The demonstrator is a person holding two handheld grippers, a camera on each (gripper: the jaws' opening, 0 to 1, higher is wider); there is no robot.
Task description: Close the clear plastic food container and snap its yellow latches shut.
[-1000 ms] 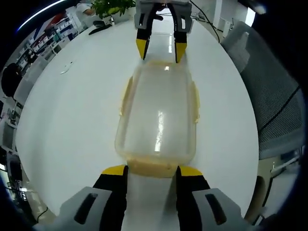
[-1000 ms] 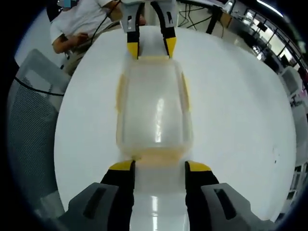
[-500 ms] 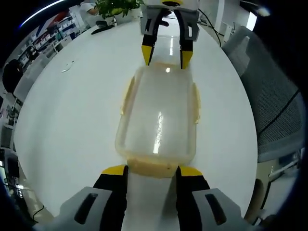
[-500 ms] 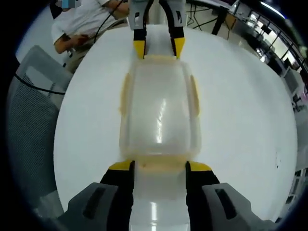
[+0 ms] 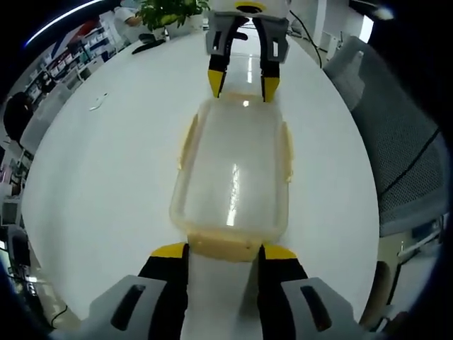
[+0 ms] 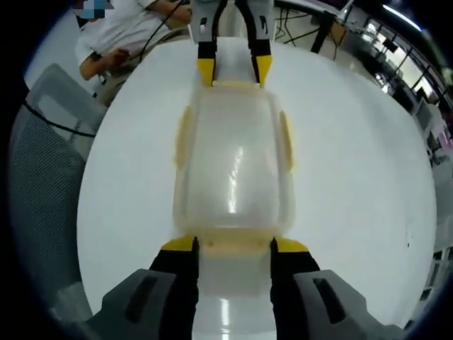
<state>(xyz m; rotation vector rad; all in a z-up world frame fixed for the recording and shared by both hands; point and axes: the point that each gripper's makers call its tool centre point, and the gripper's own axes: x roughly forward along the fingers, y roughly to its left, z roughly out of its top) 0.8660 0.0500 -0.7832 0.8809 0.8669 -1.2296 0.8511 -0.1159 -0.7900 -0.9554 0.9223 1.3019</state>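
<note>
The clear plastic food container (image 5: 233, 173) lies lengthwise on the white counter (image 5: 106, 177) with its lid on, one yellow latch (image 5: 186, 145) along each long side and one at each short end. The left gripper (image 5: 225, 249) has its jaws spread apart at the near end latch (image 5: 225, 246) in the left gripper view, and the right gripper (image 6: 232, 244) stands likewise parted at the opposite end. A grey mesh chair (image 5: 396, 142) stands beside the counter.

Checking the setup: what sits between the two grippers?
The clear container, lid on, spans from left gripper to right gripper, in the left gripper view.
</note>
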